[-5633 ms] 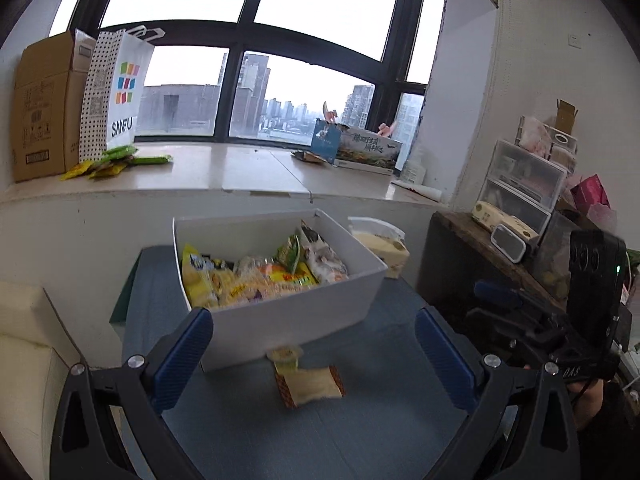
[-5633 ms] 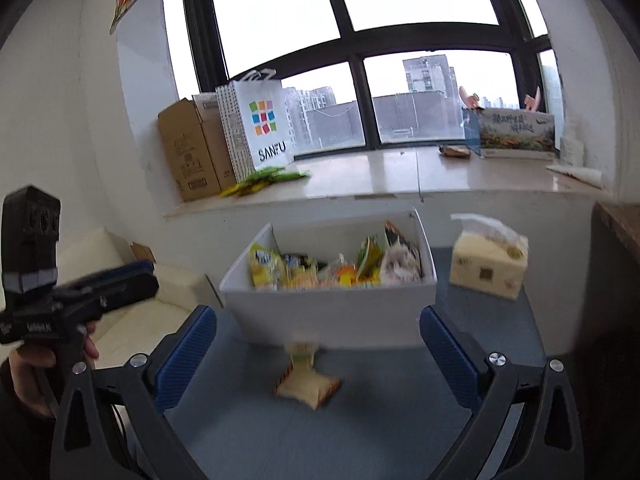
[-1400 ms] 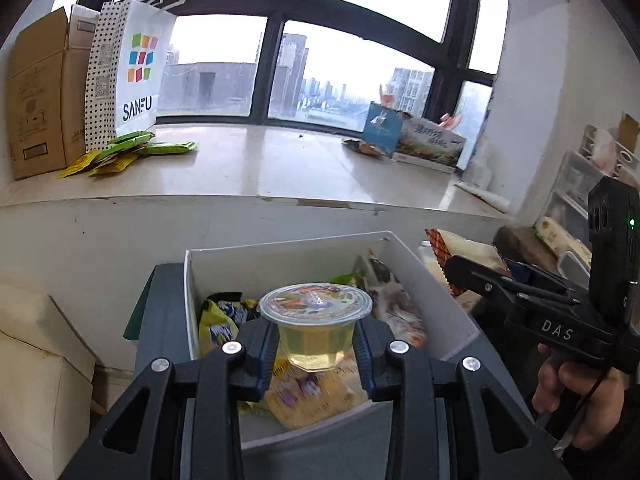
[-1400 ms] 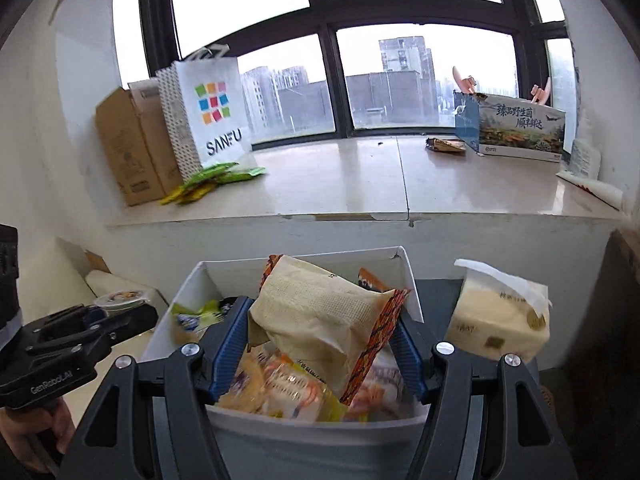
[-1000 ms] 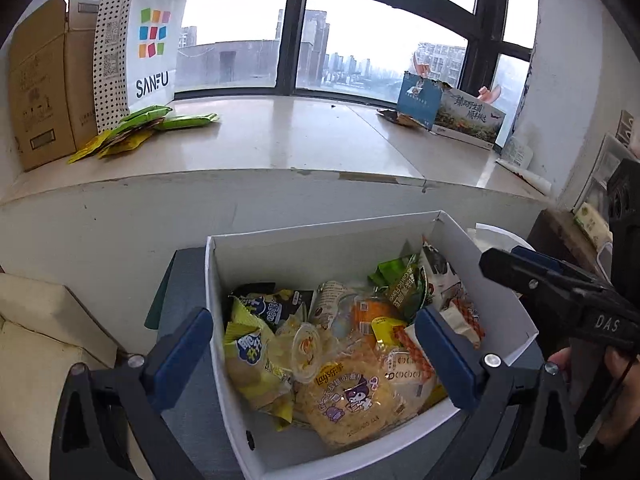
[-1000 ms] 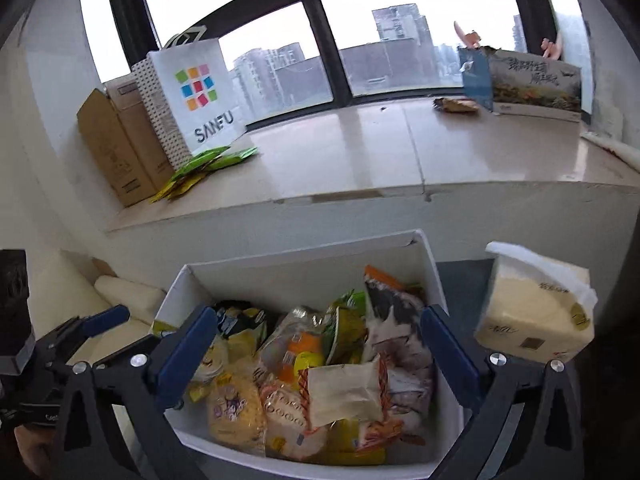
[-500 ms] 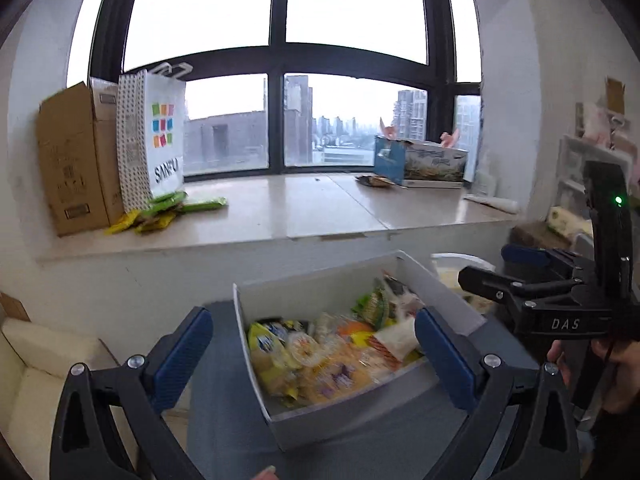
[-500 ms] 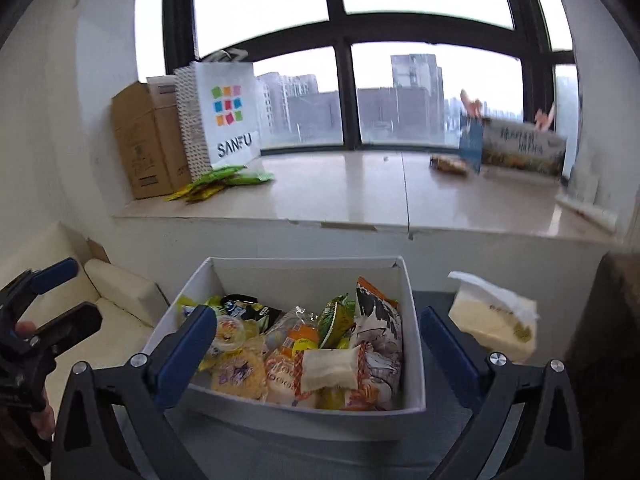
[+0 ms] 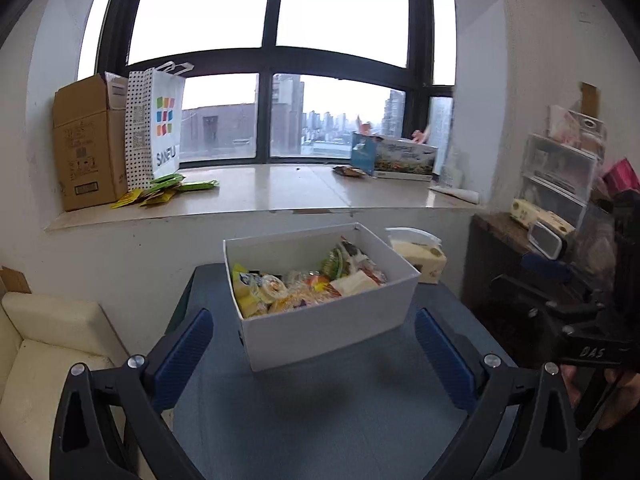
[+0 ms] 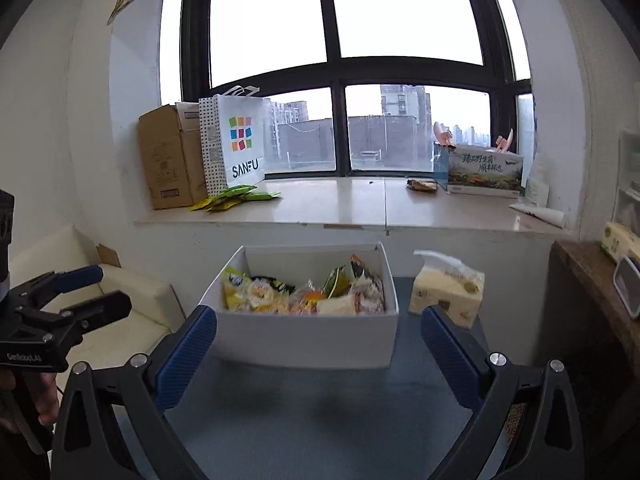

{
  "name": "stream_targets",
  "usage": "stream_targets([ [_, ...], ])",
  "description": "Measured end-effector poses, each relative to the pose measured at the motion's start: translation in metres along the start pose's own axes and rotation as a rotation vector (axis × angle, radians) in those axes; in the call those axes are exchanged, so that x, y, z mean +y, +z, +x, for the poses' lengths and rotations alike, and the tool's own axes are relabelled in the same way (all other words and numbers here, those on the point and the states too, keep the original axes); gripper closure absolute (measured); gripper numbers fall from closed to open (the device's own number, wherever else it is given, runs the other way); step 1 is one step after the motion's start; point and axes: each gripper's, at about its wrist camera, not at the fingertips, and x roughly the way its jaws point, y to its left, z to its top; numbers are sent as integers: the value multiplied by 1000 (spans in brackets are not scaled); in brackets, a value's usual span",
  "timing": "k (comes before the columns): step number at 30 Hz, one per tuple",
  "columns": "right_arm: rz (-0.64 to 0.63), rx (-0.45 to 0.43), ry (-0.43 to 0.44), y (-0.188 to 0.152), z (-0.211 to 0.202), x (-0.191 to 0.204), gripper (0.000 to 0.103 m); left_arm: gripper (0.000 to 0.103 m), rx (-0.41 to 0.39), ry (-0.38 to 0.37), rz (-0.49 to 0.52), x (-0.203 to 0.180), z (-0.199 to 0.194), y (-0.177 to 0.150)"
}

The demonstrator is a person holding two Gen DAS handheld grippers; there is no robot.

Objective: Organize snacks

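Hovering over the blue table (image 9: 328, 412), I hold my left gripper (image 9: 316, 354) released, blue pads spread wide with nothing between them, short of the white box (image 9: 332, 324). My right gripper (image 10: 318, 350) is likewise spread and empty, facing the box's near wall. The snacks (image 10: 304, 294) sit piled inside the box, below its rim. A bare strip of table runs between my fingertips (image 10: 186, 350) and the box's front edge. A tissue pack (image 10: 446, 292) stands just right of the box, apart from its side wall. The windowsill (image 10: 352, 204) lies behind the box.
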Motion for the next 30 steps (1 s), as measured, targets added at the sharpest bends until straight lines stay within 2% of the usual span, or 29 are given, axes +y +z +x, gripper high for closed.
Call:
stream_targets([
  [4,63,102,34,-36,-12,10,0,0,37,-56,-47,-6,-16,-26],
  [6,50,127,52,-42,-18,16,0,0,66,-71,-49,-12,-19,-34],
  [9,34,93,35,-40,-31,22,0,0,58,-39,-17,-19,-28,-38],
  [15,73,68,26,-34,-40,20,0,0,48,-55,-45,-14,-37,-33],
  [30,107,85,9,-40,-43,11,0,0,77,-61,-41,-20,-32,-33],
])
